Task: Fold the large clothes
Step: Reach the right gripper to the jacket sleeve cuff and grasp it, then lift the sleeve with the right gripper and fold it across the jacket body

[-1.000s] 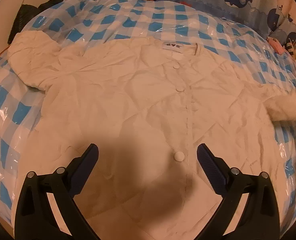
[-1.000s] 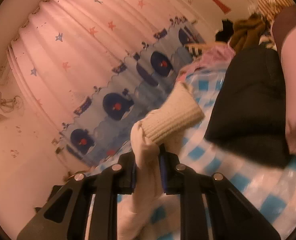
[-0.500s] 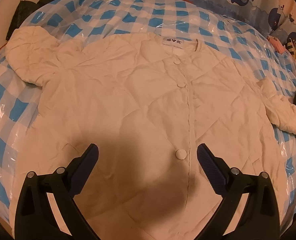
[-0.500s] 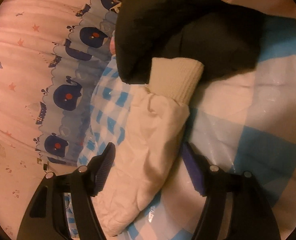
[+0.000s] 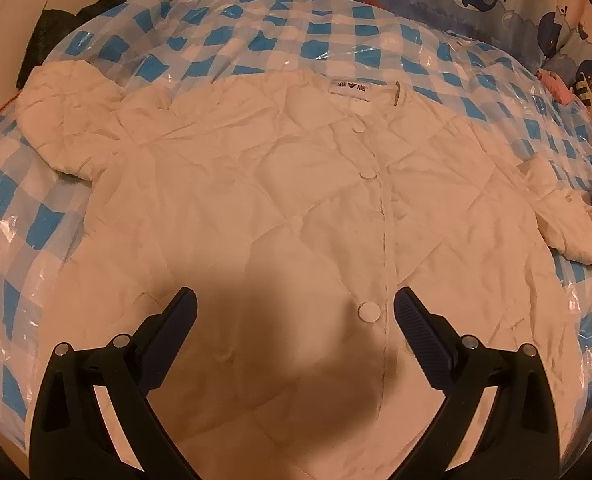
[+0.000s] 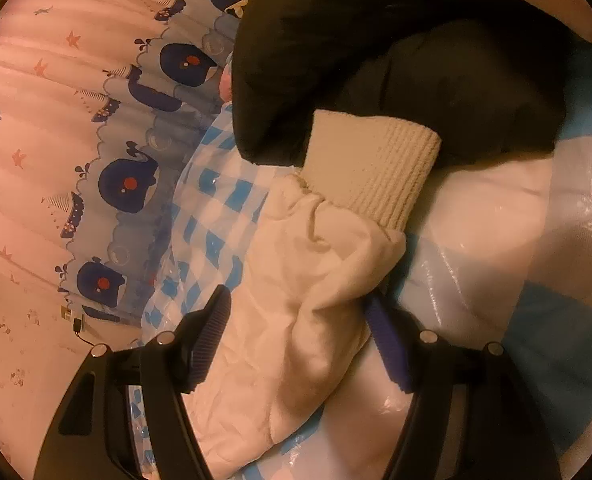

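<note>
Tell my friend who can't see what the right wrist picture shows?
An open claw sits around a white puffy sleeve lying on a blue checked cover. The sleeve's ribbed cuff touches a black garment; a whale curtain hangs behind.

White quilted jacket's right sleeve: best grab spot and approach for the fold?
Probably grip the puffy white sleeve just below its ribbed beige knit cuff. It lies flat on the blue-checked plastic-covered bed, already between the open right hand-held gripper. Come along the sleeve's length, from the shoulder end; the black garment crowds the cuff end.
</note>
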The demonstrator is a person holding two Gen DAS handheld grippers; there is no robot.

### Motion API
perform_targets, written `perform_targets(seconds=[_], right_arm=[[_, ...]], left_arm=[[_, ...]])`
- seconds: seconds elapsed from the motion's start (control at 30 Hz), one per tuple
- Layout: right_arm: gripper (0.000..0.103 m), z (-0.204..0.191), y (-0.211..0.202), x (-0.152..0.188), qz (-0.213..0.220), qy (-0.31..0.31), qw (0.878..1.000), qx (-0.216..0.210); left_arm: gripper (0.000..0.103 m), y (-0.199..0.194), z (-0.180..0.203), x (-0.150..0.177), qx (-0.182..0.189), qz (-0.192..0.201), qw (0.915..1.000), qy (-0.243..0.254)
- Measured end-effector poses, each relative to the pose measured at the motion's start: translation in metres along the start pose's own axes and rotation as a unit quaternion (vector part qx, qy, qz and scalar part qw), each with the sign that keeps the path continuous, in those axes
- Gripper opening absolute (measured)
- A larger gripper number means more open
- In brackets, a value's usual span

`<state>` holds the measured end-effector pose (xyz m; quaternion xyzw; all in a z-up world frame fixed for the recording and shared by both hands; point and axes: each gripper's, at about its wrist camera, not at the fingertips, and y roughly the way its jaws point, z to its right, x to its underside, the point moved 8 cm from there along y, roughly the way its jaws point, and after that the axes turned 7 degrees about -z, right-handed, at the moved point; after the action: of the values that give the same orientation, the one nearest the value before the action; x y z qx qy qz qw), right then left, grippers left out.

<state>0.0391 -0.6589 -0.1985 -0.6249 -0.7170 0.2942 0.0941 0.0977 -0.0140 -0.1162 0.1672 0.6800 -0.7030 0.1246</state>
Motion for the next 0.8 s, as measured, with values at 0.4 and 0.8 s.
perform_targets(seconds=[0.4,0.8], right_arm=[[0.047,0.008,0.000,-0.004,0.000,0.004,1.000,0.008],[0.010,-0.043,-0.022,-0.018,0.025,-0.042,0.999,-0.024]], left_arm=[[0.095,0.001,-0.001,0.001,0.000,-0.002,1.0000,0.003],[0.095,0.002,-0.008,0.001,0.004,-0.003,0.9999,-0.009]])
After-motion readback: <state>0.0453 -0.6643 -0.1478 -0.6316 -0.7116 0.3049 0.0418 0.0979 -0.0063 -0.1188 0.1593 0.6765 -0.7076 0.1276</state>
